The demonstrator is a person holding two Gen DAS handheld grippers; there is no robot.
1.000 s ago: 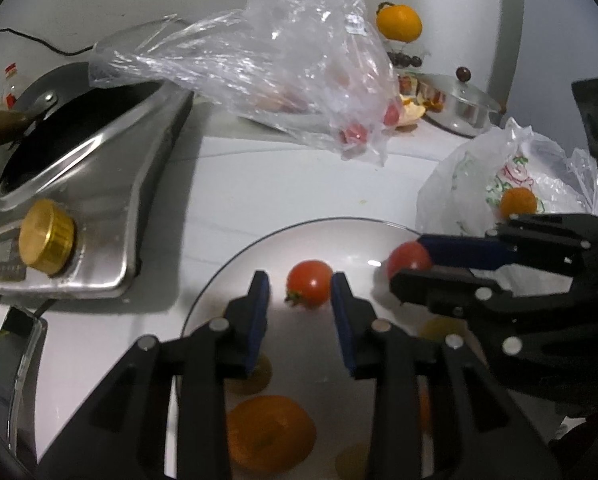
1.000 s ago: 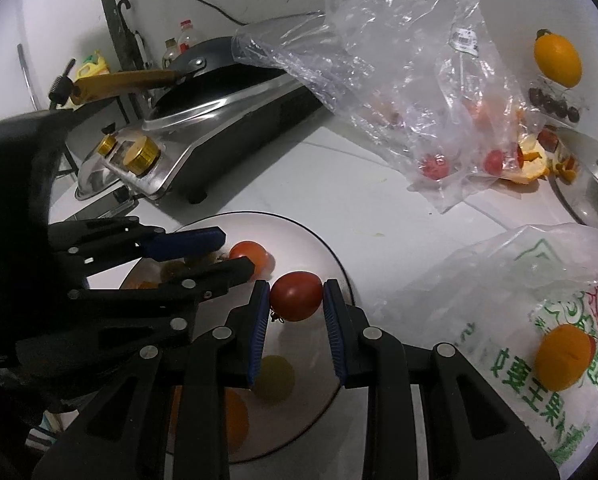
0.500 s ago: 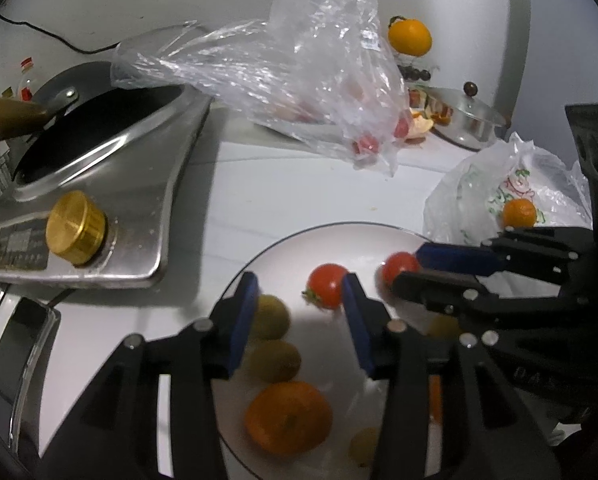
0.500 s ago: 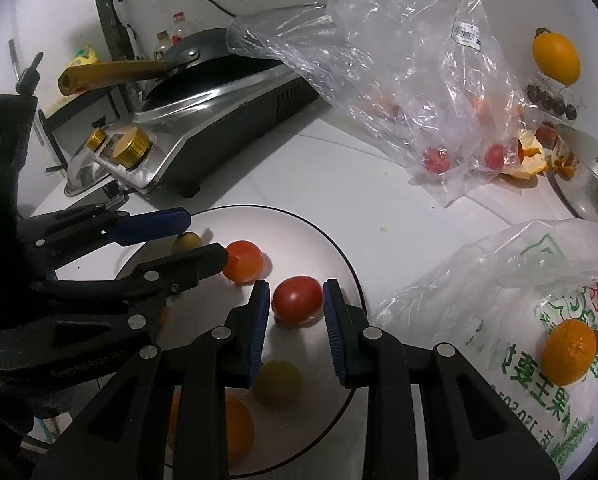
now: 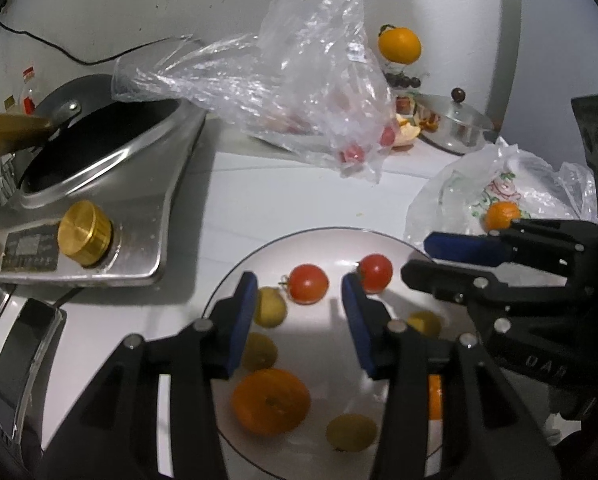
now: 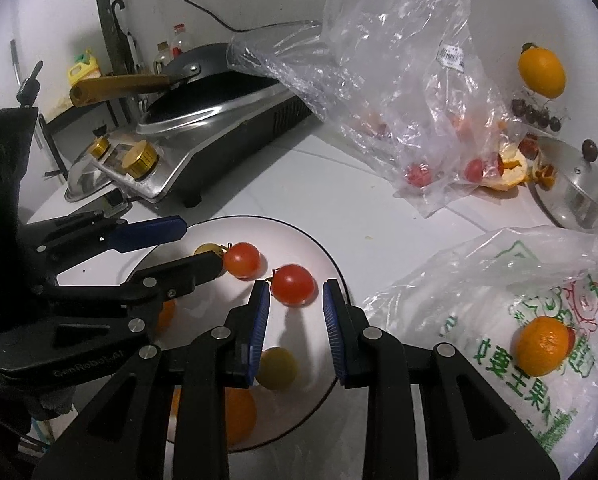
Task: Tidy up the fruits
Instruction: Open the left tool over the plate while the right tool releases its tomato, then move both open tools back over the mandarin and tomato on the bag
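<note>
White plate [image 5: 235,276] on the counter [image 5: 259,208], lower centre in both views. On it: two red tomatoes, small yellow-green fruits, one orange [image 5: 271,400].

L gripper [image 5: 299,296]: fingers apart, holding nothing. Left tomato [image 5: 308,283] lies on the plate at 12 o'clock from the gap, just beyond the tips, not touching them.

R gripper [image 6: 295,300]: fingers apart, nothing gripped. Right tomato [image 6: 292,285] sits on the plate betw. the tips, nearer the left pad; contact unclear.

Clear bag [image 6: 399,80] w/ more tomatoes at 1 o'clock from the plate in R view. Printed bag [image 6: 519,300] w/ an orange at 3 o'clock. Stove [image 5: 111,184] at 10 o'clock in L view.
</note>
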